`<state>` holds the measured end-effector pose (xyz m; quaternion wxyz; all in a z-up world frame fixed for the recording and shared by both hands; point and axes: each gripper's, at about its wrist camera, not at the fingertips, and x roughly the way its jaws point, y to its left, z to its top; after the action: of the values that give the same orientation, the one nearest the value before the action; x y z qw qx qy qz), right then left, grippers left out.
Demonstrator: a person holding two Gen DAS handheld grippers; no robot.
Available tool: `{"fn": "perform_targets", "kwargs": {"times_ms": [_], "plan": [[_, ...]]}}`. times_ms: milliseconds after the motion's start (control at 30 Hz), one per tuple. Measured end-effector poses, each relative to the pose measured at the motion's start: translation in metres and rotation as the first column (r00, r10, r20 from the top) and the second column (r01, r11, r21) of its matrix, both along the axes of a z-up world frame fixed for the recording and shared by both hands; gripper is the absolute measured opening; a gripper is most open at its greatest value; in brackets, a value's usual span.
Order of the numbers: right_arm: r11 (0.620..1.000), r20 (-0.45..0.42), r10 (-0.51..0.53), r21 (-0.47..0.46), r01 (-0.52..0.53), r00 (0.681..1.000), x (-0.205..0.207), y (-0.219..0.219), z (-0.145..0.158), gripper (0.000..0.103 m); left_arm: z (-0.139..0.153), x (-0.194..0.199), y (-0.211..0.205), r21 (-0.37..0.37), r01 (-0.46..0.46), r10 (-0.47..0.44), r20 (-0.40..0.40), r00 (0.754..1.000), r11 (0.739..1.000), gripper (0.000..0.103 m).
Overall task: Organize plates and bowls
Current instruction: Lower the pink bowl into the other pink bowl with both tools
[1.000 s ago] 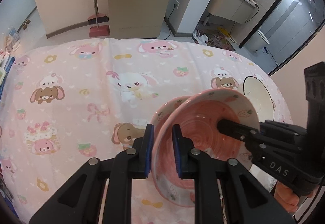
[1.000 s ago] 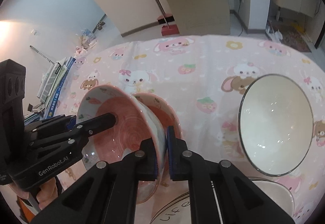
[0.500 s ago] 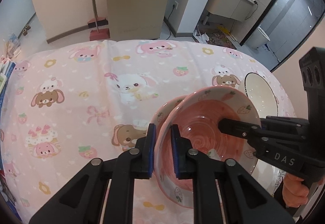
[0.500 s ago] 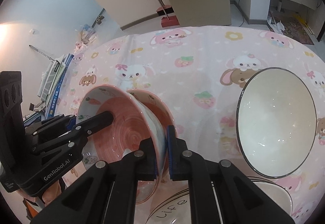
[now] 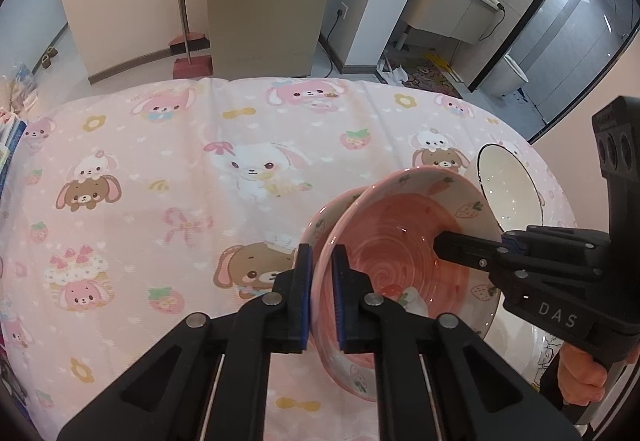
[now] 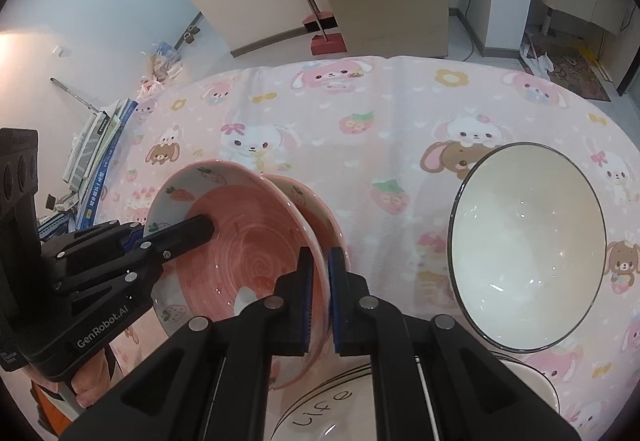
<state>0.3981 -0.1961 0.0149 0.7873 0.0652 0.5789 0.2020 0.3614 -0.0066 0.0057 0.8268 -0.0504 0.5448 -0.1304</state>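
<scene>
A pink bowl with strawberry prints (image 5: pixel 404 253) (image 6: pixel 244 241) is held tilted just above the table, between both grippers. My left gripper (image 5: pixel 322 297) pinches its near-left rim, jaws closing onto it. On the opposite rim my right gripper (image 6: pixel 318 293) is shut, and one of its fingers (image 5: pixel 452 245) reaches into the bowl. A second pink bowl (image 5: pixel 324 213) (image 6: pixel 320 209) sits right behind and under the held one. A white bowl with a dark rim (image 6: pixel 528 241) (image 5: pixel 508 185) stands to the right.
The table wears a pink bunny-print cloth (image 5: pixel 160 181). A white plate with "Life" lettering (image 6: pixel 320 405) lies at the near edge under the right gripper, and another white dish (image 6: pixel 532 381) lies beside it. Books are stacked on the floor at the left (image 6: pixel 96 145).
The left gripper's jaws have narrowed onto the pink bowl's rim. The bowl and both hands stay about where they were.
</scene>
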Motion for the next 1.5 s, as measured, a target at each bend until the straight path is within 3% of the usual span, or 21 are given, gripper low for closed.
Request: {"fn": "perform_targets", "kwargs": {"times_ms": [367,600,733,967,1133,1267,1500], "plan": [[0.999,-0.034,0.018,0.034,-0.017,0.999,0.005,-0.007,-0.001,0.008,-0.004,0.003,0.003,-0.033,0.007,-0.008,-0.024,1.0,0.999,0.007],[0.999,0.022,0.013,-0.031,-0.013,1.0,-0.002,0.0,0.005,0.008,-0.005,0.003,0.004,-0.032,0.014,-0.015,-0.024,1.0,0.999,0.007],[1.0,0.035,0.009,0.003,-0.009,0.999,-0.001,-0.004,0.005,0.006,-0.006,0.003,0.0,0.01,0.056,-0.056,-0.032,0.998,0.998,0.007],[1.0,0.047,0.021,0.006,-0.022,0.999,-0.001,-0.003,0.004,0.006,-0.008,0.005,0.002,-0.002,0.057,-0.057,-0.067,0.996,0.998,0.007],[0.999,0.041,0.031,0.016,-0.032,0.999,0.0,-0.002,0.002,0.006,-0.007,0.003,0.0,-0.016,0.073,-0.074,-0.077,0.994,0.997,0.018],[0.999,0.027,0.034,0.027,-0.035,0.999,0.002,-0.003,0.0,0.006,-0.008,0.005,0.001,-0.128,0.084,-0.095,-0.085,0.992,0.988,0.046],[0.994,-0.022,0.045,0.099,-0.042,0.999,0.008,-0.009,-0.007,0.006,-0.003,0.008,0.015,-0.234,0.063,-0.092,-0.116,0.989,0.97,0.047]]}}
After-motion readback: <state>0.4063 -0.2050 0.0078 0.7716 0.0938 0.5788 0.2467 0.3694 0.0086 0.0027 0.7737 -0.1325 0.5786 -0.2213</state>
